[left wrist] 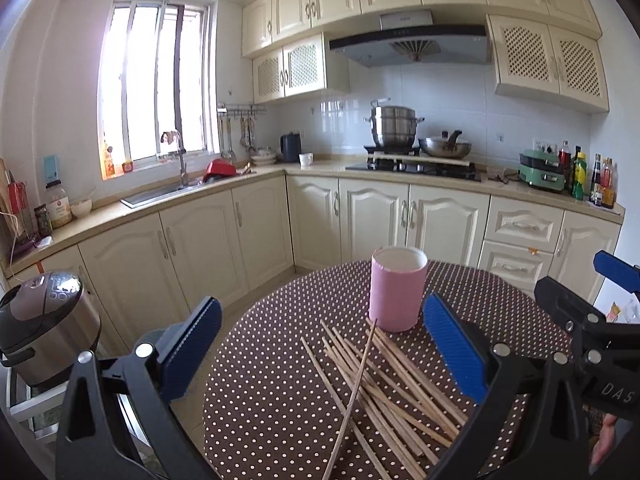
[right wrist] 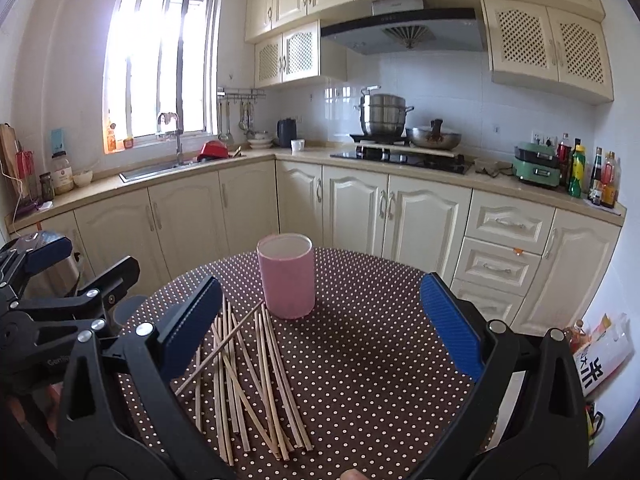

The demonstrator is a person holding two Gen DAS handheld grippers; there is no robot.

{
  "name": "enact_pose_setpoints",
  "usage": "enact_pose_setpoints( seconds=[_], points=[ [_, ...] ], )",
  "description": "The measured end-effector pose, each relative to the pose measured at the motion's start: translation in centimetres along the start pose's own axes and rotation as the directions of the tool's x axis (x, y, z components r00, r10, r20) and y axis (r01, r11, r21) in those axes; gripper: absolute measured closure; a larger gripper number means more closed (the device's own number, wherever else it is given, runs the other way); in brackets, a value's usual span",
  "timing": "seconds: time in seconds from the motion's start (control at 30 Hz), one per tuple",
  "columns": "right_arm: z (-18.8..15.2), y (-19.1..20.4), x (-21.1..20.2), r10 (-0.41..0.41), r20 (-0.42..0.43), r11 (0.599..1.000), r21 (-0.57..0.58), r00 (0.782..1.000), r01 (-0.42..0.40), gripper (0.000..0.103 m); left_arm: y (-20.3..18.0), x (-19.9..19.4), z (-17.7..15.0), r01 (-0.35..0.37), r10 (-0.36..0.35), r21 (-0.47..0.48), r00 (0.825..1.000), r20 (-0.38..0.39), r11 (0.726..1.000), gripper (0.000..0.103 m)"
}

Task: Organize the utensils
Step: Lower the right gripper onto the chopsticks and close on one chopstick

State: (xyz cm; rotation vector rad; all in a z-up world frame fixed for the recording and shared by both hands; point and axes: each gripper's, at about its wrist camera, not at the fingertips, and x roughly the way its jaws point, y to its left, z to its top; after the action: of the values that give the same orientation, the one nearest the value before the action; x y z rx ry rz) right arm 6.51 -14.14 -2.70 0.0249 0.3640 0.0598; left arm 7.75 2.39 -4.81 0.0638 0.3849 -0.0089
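Loose chopsticks (left wrist: 384, 376) lie scattered on the dotted round table (right wrist: 360, 320), just in front of an upright pink cup (right wrist: 285, 276). Left gripper (left wrist: 324, 344) and right gripper (right wrist: 322, 320) both hover above, jaws wide apart, holding nothing.

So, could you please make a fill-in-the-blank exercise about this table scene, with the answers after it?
1. The chopsticks lie loose on the ____ tablecloth.
2. The pink holder stands upright and has ____ chopsticks in it.
3. Both the left tool and the right tool are ____.
4. One darker chopstick lies ____ the pale ones.

Answers: polka-dot; no; open; across
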Motion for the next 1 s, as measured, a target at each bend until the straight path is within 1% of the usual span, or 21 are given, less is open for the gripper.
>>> enact_pose_setpoints(
  seconds=[0.1, 0.17, 0.27, 0.3, 0.33, 0.4, 0.43, 0.53, 0.57, 0.6, 0.63, 0.7, 0.77, 0.83, 0.9, 0.93, 0.97, 1.0],
  points=[
    [-0.7, -0.1, 2.1, 0.012, -0.056, 1.0, 0.005, 0.998, -0.011, 0.006, 0.9, 2.6, -0.9, 0.011, -0.011, 0.0, 0.997, -0.079, 1.0, 0.004],
    [-1.3, -0.1, 3.6, 0.023, -0.098, 1.0, 0.006, 0.995, -0.023, 0.006, 1.5, 4.5, -1.8, 0.025, -0.025, 0.001, 0.989, -0.144, 1.0, 0.004],
    [-2.4, 0.2, 6.0, 0.034, -0.166, 0.999, -0.007, 0.986, -0.036, 0.006, 1.9, 7.1, -3.3, 0.053, -0.05, 0.006, 0.969, -0.244, 0.999, 0.004],
    [-2.8, 0.2, 6.9, 0.038, -0.193, 0.999, -0.014, 0.98, -0.041, 0.006, 1.8, 7.7, -3.7, 0.063, -0.059, 0.006, 0.963, -0.262, 0.998, 0.004],
    [-3.3, 0.4, 7.6, 0.044, -0.215, 0.999, -0.018, 0.976, -0.049, 0.006, 1.7, 8.7, -4.3, 0.085, -0.08, 0.004, 0.953, -0.291, 0.996, 0.004],
    [-4.2, 0.4, 9.2, 0.057, -0.261, 0.998, -0.019, 0.964, -0.064, 0.006, 1.4, 10.0, -5.0, 0.124, -0.115, 0.005, 0.937, -0.331, 0.992, 0.004],
    [-4.6, 0.3, 9.9, 0.061, -0.28, 0.997, -0.018, 0.958, -0.069, 0.007, 1.1, 10.5, -5.2, 0.137, -0.125, 0.012, 0.933, -0.337, 0.99, 0.004],
    [-5.4, -0.1, 11.7, 0.049, -0.32, 0.998, -0.019, 0.946, -0.058, 0.007, 0.0, 12.5, -5.6, 0.156, -0.127, 0.052, 0.921, -0.368, 0.986, 0.006],
    [-5.5, -0.4, 12.1, 0.052, -0.331, 0.998, -0.015, 0.942, -0.06, 0.007, -0.4, 13.1, -5.5, 0.169, -0.136, 0.057, 0.916, -0.378, 0.984, 0.01],
    [-5.6, -0.7, 12.8, 0.064, -0.347, 0.997, -0.007, 0.936, -0.071, 0.007, -0.7, 13.6, -5.5, 0.185, -0.147, 0.062, 0.91, -0.388, 0.981, 0.019],
    [-5.8, -0.9, 13.4, 0.076, -0.361, 0.997, 0.0, 0.929, -0.082, 0.009, -1.2, 14.3, -5.5, 0.201, -0.157, 0.073, 0.905, -0.397, 0.977, 0.022],
    [-5.9, -1.1, 14.5, 0.089, -0.389, 0.995, 0.001, 0.917, -0.096, 0.013, -2.0, 15.5, -5.5, 0.214, -0.157, 0.096, 0.897, -0.413, 0.972, 0.031],
    [-6.3, -1.1, 15.4, 0.102, -0.413, 0.994, 0.0, 0.905, -0.112, 0.02, -2.7, 16.8, -5.6, 0.227, -0.157, 0.113, 0.888, -0.433, 0.967, 0.038],
    [-6.6, -1.1, 16.2, 0.122, -0.444, 0.991, 0.011, 0.888, -0.131, 0.022, -3.3, 18.0, -5.7, 0.245, -0.163, 0.122, 0.873, -0.46, 0.962, 0.044],
    [-6.9, -1.3, 17.0, 0.142, -0.47, 0.989, 0.024, 0.871, -0.148, 0.027, -3.6, 18.9, -5.9, 0.246, -0.158, 0.131, 0.867, -0.474, 0.96, 0.054],
    [-7.0, -1.3, 17.4, 0.157, -0.483, 0.986, 0.031, 0.862, -0.162, 0.031, -3.8, 19.4, -6.0, 0.247, -0.154, 0.134, 0.86, -0.487, 0.96, 0.056],
    [-7.0, -1.3, 17.8, 0.165, -0.493, 0.985, 0.034, 0.854, -0.171, 0.036, -3.9, 19.9, -6.1, 0.248, -0.152, 0.134, 0.854, -0.497, 0.959, 0.061],
    [-7.1, -1.2, 18.1, 0.171, -0.503, 0.983, 0.033, 0.847, -0.179, 0.039, -3.9, 20.3, -6.2, 0.248, -0.15, 0.13, 0.848, -0.508, 0.96, 0.066]
  ],
)
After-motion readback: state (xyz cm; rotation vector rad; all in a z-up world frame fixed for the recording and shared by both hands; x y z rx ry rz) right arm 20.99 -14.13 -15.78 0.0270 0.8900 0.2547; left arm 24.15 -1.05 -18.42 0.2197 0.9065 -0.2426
